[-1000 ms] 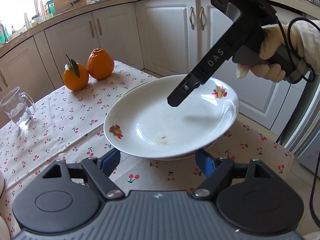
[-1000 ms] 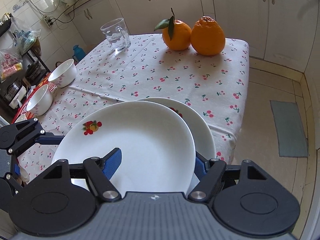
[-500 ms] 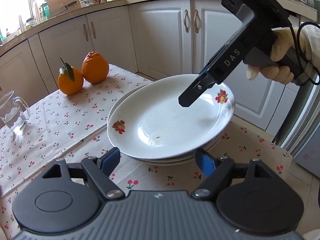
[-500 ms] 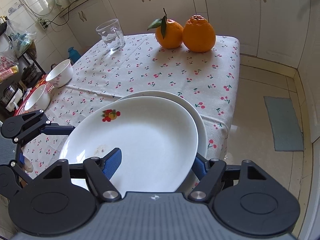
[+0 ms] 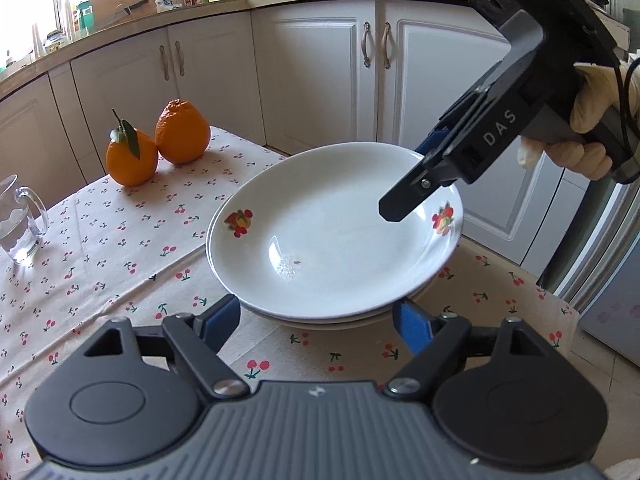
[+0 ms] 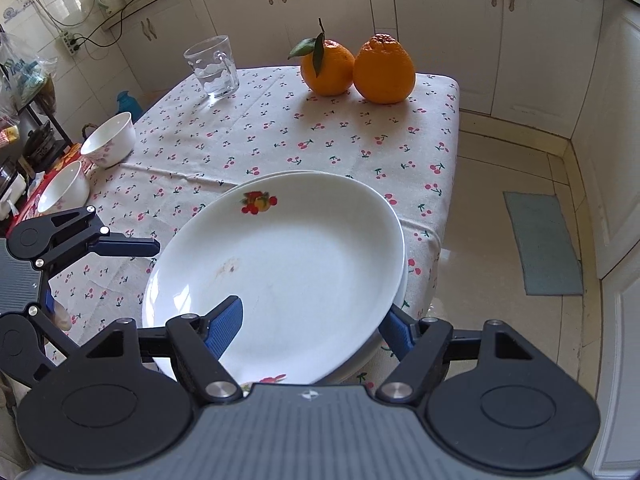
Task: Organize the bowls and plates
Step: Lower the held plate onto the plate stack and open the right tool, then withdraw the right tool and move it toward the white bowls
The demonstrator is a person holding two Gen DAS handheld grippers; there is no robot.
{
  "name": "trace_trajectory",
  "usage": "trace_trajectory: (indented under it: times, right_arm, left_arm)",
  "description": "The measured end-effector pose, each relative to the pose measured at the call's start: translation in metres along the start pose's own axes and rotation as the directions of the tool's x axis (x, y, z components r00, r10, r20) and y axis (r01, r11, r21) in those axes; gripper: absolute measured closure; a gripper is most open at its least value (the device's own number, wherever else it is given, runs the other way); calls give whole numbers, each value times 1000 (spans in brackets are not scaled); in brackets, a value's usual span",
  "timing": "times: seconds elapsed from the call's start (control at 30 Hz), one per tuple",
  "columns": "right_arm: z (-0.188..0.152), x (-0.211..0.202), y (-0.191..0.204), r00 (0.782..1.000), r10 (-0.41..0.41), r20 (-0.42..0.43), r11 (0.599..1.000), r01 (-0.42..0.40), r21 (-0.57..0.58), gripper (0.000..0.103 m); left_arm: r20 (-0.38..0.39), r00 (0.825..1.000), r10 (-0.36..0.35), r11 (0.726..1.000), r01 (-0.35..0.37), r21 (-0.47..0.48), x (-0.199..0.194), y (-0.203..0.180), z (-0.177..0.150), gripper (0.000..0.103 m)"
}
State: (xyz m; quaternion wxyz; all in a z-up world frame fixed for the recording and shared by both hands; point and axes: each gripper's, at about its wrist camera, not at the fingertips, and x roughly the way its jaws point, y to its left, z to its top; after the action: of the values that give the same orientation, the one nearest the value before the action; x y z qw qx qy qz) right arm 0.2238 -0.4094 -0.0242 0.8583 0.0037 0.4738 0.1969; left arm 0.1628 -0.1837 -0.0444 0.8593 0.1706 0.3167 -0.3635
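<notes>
While the top plate (image 6: 280, 264) is settling onto the lower plate (image 5: 340, 319) at the table's (image 6: 320, 128) near right corner, the right gripper (image 6: 308, 320) is straddling its rim, jaws apart; the left gripper (image 5: 316, 316) is waiting open. Withdrawing level should avoid dragging.

We are seeing the top plate (image 6: 288, 264) lying on a second plate (image 6: 403, 280) at the near corner of the tabletop (image 6: 280, 140). Two oranges (image 6: 356, 66) are sitting side by side, touching, at the far edge behind the plates, with a glass mug (image 6: 212, 66) to their left. Two bowls (image 6: 86, 164) are standing near each other at the tabletop's left side. A floor mat (image 6: 540, 242) is lying on the floor, right of the tabletop.
</notes>
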Motion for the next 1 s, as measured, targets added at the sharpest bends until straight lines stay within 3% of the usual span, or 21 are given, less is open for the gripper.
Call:
trace_trajectory:
  times: [0.7, 0.9, 1.0]
  right_arm:
    - [-13, -3, 12, 997, -65, -41, 998, 66, 14, 23]
    - [-15, -16, 26, 998, -54, 17, 998, 54, -16, 6]
    - [-14, -26, 39, 996, -55, 66, 998, 58, -33, 1]
  left_arm:
    - [29, 1000, -13, 1000, 13, -1, -9, -3, -3, 19]
    - [63, 998, -22, 1000, 23, -17, -22, -1, -5, 18]
    - [91, 996, 1, 1000, 1, -24, -33, 1, -6, 11]
